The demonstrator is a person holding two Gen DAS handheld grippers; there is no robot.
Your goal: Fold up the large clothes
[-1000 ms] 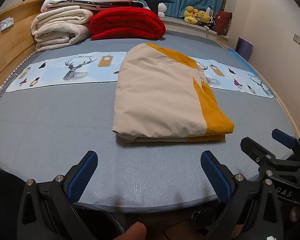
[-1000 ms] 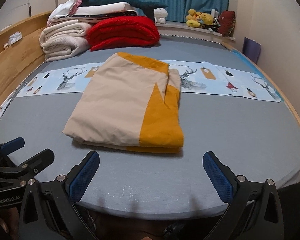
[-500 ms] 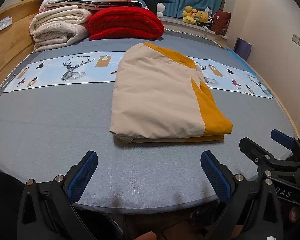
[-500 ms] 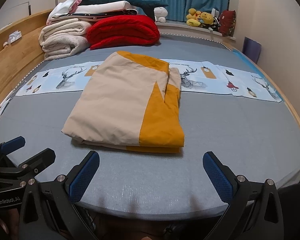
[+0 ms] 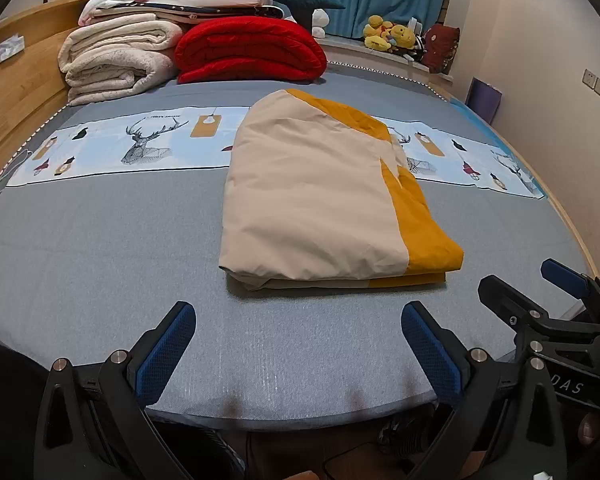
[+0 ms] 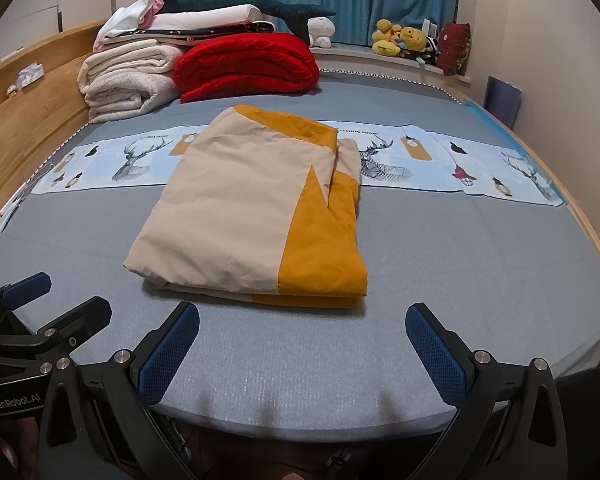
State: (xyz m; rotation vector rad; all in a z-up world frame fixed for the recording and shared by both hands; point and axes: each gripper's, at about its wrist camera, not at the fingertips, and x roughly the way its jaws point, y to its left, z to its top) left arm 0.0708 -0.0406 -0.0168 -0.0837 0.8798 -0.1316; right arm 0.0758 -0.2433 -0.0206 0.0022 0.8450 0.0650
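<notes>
A beige and mustard-yellow garment (image 5: pixel 320 200) (image 6: pixel 244 216) lies folded into a flat rectangle in the middle of the grey bed (image 5: pixel 100 264) (image 6: pixel 460 264). My left gripper (image 5: pixel 298 324) hovers open over the bed's near edge, a short way in front of the fold, with nothing between its blue pads. My right gripper (image 6: pixel 302 324) is open too, at the same near edge, and holds nothing. In the left wrist view the right gripper (image 5: pixel 536 284) shows at the right border; the left gripper (image 6: pixel 52 300) shows at the left border of the right wrist view.
Folded white blankets (image 5: pixel 116 64) (image 6: pixel 128 80) and a red quilt (image 5: pixel 252 50) (image 6: pixel 248 64) are stacked at the head of the bed. A pale-blue deer-print strip (image 5: pixel 140 144) (image 6: pixel 440 156) crosses the bed. Plush toys (image 6: pixel 400 38) sit on the window ledge. A wooden frame (image 6: pixel 24 116) runs along the left.
Both grippers have drifted very slightly; the garment lies as it did. Both stay open and empty.
</notes>
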